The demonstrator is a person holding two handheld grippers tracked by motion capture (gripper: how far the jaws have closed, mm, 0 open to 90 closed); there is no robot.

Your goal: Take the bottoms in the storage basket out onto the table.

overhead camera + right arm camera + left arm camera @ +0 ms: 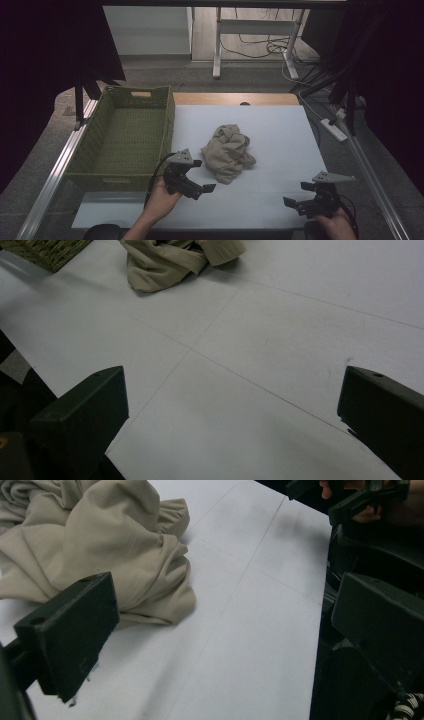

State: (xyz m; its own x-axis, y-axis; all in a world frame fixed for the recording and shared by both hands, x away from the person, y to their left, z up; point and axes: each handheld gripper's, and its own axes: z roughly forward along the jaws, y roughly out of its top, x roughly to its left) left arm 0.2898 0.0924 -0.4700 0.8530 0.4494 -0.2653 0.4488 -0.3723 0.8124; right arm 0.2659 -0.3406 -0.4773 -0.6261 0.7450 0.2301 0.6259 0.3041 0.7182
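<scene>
Left gripper (202, 176) gapes wide beside the beige cloth (227, 152), seemingly untouching; right gripper (295, 200) wide apart, empty.

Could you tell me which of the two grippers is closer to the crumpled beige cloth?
The left gripper, beside the cloth and the green basket; the right gripper sits farther off.

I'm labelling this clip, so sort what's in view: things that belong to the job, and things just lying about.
Belongs to the job:
crumpled beige cloth garment
green woven rectangular basket
left hand-held gripper, open
right hand-held gripper, open

Just lying about:
white power strip on the floor
white-legged desk frame
</scene>
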